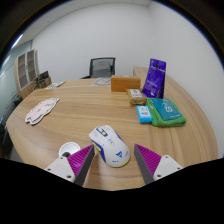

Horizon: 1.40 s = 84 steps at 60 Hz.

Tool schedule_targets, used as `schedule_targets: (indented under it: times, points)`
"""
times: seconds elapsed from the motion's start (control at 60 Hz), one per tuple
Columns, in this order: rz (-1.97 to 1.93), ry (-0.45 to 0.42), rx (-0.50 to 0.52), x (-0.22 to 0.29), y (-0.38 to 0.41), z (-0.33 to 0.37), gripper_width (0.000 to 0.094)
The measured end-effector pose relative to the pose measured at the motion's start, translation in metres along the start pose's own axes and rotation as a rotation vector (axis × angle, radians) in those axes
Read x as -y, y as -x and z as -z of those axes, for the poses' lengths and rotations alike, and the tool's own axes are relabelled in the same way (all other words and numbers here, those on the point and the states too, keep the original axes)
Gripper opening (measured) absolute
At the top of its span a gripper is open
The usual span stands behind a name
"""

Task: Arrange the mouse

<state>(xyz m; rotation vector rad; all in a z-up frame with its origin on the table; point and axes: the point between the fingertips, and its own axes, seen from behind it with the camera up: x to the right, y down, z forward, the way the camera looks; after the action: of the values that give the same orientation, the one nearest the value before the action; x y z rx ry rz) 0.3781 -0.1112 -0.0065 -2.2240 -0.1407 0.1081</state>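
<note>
Although the hand-held gripper [112, 160] sits low over the near edge of the round wooden surface [80, 115], its two fingers stand wide apart and grip nothing, the purple pads [150, 157] bare on their inner faces. The white mouse [109, 144] lies just ahead, between the fingertips but closer to the left finger, apparently with a gap at either side. Its long axis runs from far-left to near-right, skewed against the fingers' line. I judge the next move needs a slight turn to square up before closing. Farther off, right of the mouse, lie teal boxes [164, 111] and an upright purple box [155, 77]; an office chair [99, 68] stands beyond.
</note>
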Motion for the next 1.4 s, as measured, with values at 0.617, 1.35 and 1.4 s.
schedule_targets:
  times: [0.617,1.35,1.4]
  points:
    - [-0.064,-0.017,-0.116,0.028,-0.019,-0.05,0.0398]
    - [-0.125,0.063,-0.1,0.136,0.37,-0.188,0.0382]
    - [-0.081,0.059,-0.112,0.133,0.367,-0.19,0.0409]
